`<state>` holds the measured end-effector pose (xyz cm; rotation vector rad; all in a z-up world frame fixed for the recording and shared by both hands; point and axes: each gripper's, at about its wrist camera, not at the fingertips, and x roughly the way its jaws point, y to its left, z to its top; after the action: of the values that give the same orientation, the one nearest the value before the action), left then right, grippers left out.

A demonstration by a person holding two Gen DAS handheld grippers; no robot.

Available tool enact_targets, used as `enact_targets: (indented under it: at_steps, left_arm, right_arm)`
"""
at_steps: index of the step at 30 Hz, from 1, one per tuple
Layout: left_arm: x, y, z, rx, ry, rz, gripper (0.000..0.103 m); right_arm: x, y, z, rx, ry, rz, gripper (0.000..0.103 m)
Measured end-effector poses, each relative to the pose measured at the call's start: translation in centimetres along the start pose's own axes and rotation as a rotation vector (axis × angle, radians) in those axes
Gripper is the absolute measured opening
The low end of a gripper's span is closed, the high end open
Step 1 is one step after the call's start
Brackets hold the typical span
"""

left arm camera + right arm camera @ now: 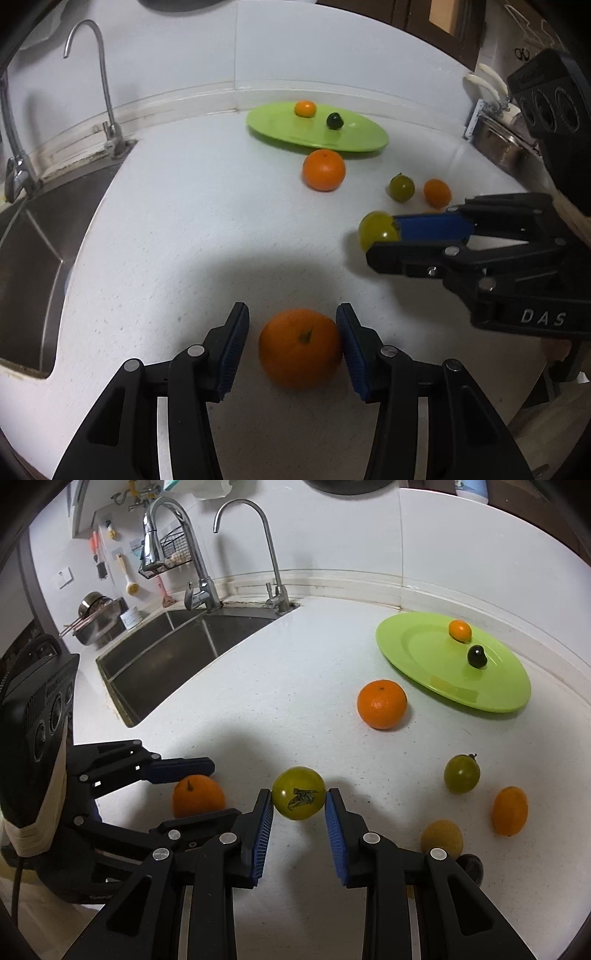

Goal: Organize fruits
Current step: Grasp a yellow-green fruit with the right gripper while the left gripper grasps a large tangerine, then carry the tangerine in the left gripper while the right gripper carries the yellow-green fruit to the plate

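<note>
Left wrist view: green plate (317,129) at the back of the white counter (184,240), holding a small orange fruit (305,108) and a dark round fruit (334,120). Large orange (324,170) sits just in front of the plate rim. Left gripper (293,345) spread around a second orange (300,348); right pad touches the peel, left pad stands apart. Right gripper (384,232) enters from the right, a yellow-green tomato (376,229) at its tips.

Right wrist view: same plate (454,690), same two fruits on it. Right gripper (299,810) half spread, both blue pads against the yellow-green tomato (299,793). Sink (177,653) at rear left.
</note>
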<state>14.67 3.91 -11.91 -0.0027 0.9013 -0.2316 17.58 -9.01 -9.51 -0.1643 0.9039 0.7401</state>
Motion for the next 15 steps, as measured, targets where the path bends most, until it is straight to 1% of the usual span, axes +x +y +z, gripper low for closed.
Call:
enact_targets:
  at_steps: [1,2,3,7,10,15]
  left_arm:
    - [-0.1,0.1,-0.1,-0.010,0.001,-0.004,0.046]
    - [-0.1,0.1,-0.1,-0.014,0.000,-0.017,0.041]
    - [-0.1,0.0,-0.2,-0.013,0.001,-0.021,0.040]
    - [-0.2,-0.3,-0.2,0.001,-0.007,-0.010,0.039]
    - [-0.4,-0.3,0.0,-0.002,-0.010,-0.010,0.039]
    - [-1.4,-0.6,1.3,0.008,-0.034,-0.005,0.039]
  right_arm:
    - [0.0,0.1,0.0,-0.002,-0.001,0.001,0.030]
    - [0.0,0.1,0.0,-0.005,-0.001,0.002,0.030]
    - [0.1,0.2,0.0,-0.006,0.000,0.006,0.030]
    - [0.3,0.2,-0.1,-0.005,0.009,0.024,0.030]
    - [0.3,0.2,-0.1,-0.007,0.009,0.020,0.030]
    - [-0.3,0.0,0.0,-0.002,-0.006,0.026,0.030]
